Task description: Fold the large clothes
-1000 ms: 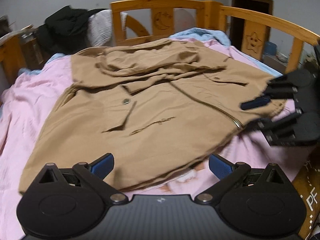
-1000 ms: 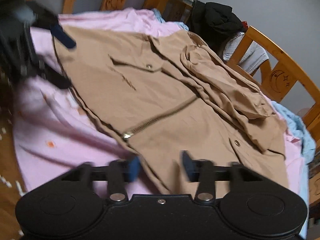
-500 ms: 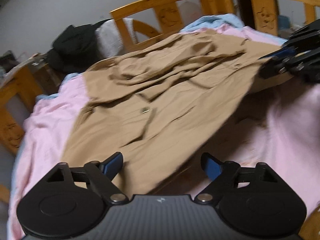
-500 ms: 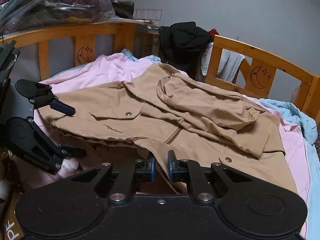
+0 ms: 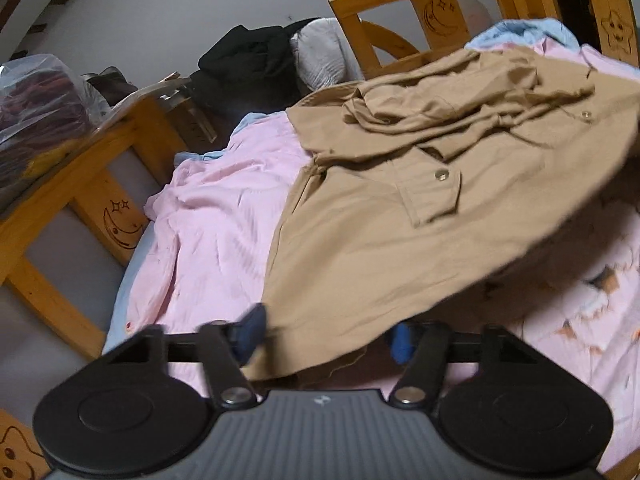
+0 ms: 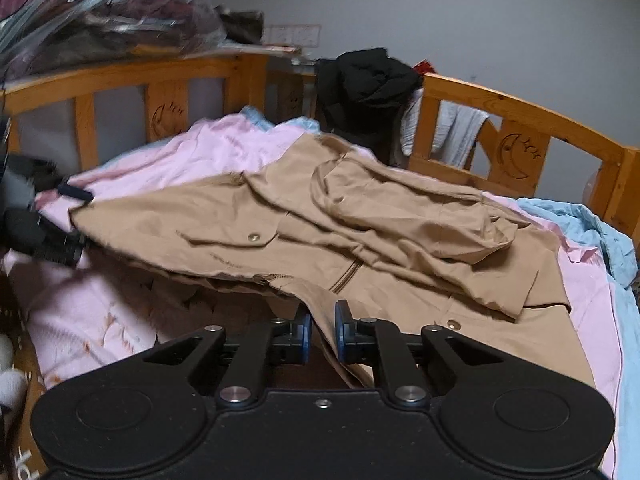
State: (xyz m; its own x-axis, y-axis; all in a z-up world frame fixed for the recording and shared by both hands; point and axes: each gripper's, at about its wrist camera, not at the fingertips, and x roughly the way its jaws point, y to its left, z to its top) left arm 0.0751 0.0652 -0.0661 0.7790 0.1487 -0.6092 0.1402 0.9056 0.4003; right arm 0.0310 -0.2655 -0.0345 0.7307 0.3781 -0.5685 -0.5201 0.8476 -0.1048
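Note:
A tan jacket (image 5: 400, 240) (image 6: 360, 216) lies spread on the pink sheet (image 5: 216, 216) of a bed. Its near hem is raised off the sheet. In the right wrist view my right gripper (image 6: 320, 332) is shut on the hem near the zip's lower end. My left gripper (image 5: 325, 338) has the hem's left corner between its blue pads, and its jaws are closing with a gap still showing. The right wrist view shows the left gripper (image 6: 74, 220) at the far left, by the jacket's corner.
Orange wooden bed rails (image 6: 520, 120) (image 5: 80, 184) ring the bed. Black clothes (image 6: 368, 84) and a pale cloth (image 6: 456, 132) hang over the far rail. A light blue blanket (image 6: 600, 236) lies on the right. Bagged clothes (image 6: 104, 28) sit on a shelf behind.
My right gripper closed on the hem and lifted it off the sheet. My left gripper swung left along the hem to its corner, and its jaws narrowed around the cloth.

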